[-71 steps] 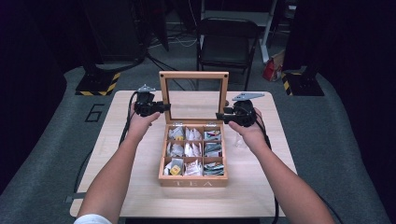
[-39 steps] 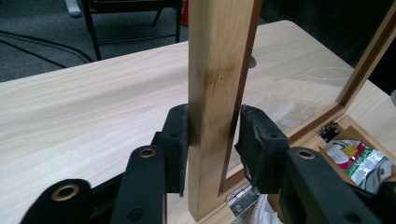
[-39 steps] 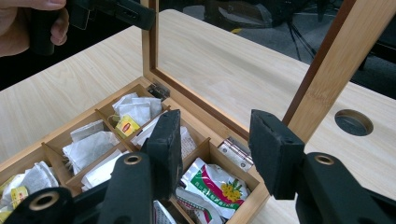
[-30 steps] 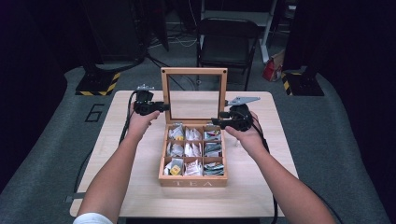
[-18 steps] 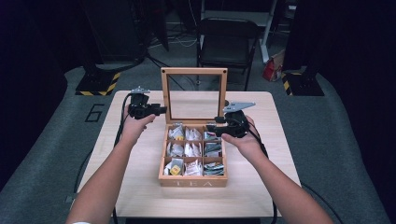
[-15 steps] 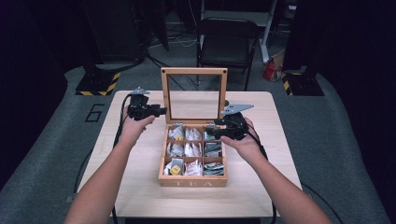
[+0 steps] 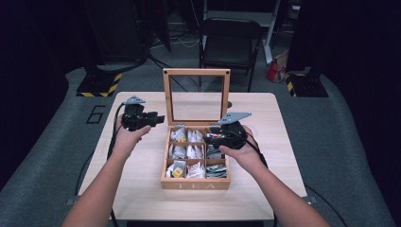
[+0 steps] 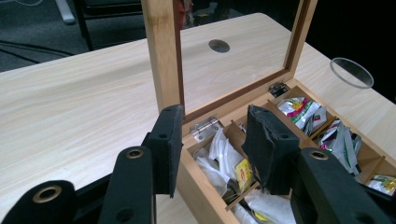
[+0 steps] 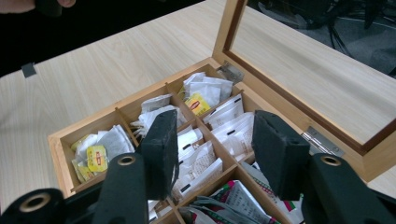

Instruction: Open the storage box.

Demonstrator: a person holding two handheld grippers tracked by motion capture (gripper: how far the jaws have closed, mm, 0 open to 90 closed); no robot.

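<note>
1. One light wooden counter [image 7: 142, 189] carries everything; the person's two forearms come in over its near edge.
2. One wooden tea box [image 7: 195, 182] sits at the counter's middle, and its front wall reads "TEA".
3. The tea box is split into nine compartments, three rows of three, all holding tea bags [image 9: 198, 103]: white paper sachets, some with yellow tags, and green and red printed packets in the right column. The print on them is too small to read.
4. The right gripper [image 7: 213, 136] hangs over the tea box's right column toward the back, jaws spread with nothing between them; the right gripper view looks down between them into the compartments.
5. The left gripper [image 7: 158, 118] is held just left of the tea box's back corner, jaws also spread and empty.
6. One glass-paned lid [image 7: 196, 96] stands upright on two metal hinges [image 8: 206, 126] at the back.
7. One round hole [image 8: 219, 45] is cut in the counter behind the lid.
8. Beyond the counter, one black folding chair [image 7: 229, 38] stands on grey floor marked "6" [image 7: 96, 113].
</note>
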